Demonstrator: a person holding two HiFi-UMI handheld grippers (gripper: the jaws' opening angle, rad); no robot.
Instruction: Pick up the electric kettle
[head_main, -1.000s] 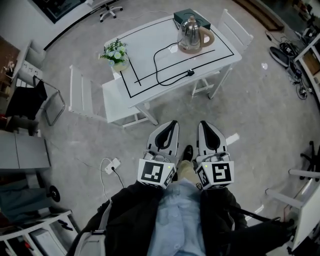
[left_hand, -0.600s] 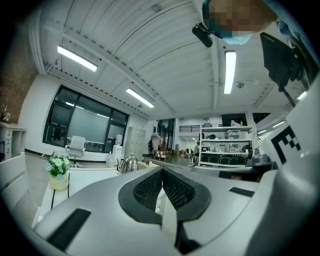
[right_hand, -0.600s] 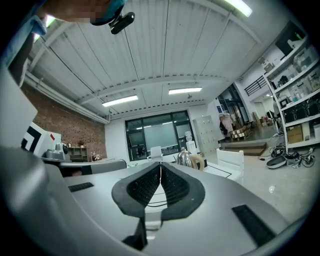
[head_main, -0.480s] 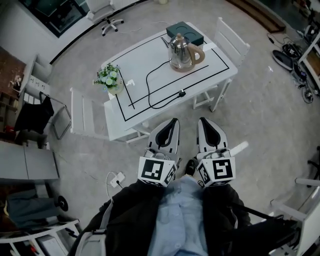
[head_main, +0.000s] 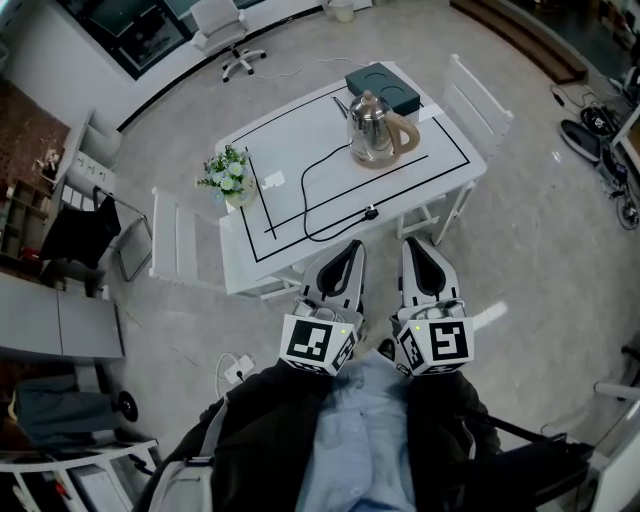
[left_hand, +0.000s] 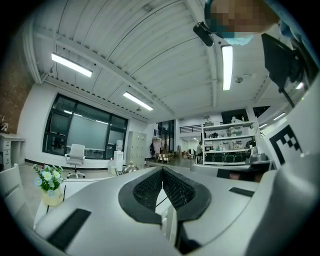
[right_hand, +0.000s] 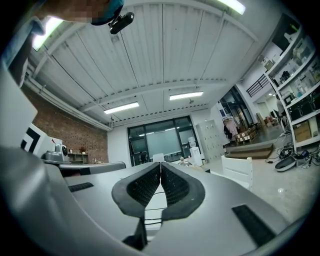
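Left claw (head_main: 349, 248) and right claw (head_main: 416, 245) both clenched, empty, at the near edge of the white desk (head_main: 300, 130). Stainless-steel electric kettle with tan handle (head_main: 372, 130) stands far across it. Gripper views: claw bodies hide most of the kettle.

A white desk (head_main: 305, 135) is standing on the grey floor (head_main: 530, 270), white chairs (head_main: 180, 240) flanking it. Strip lights (left_hand: 72, 65) are glowing on the ribbed ceiling (left_hand: 150, 45); dark windows (left_hand: 82, 134) are lining the far wall.

White table (head_main: 290, 130), flower pot (head_main: 228, 180) at its left edge, dark box (head_main: 382, 87) at its far corner, office chair (head_main: 228, 25) beyond
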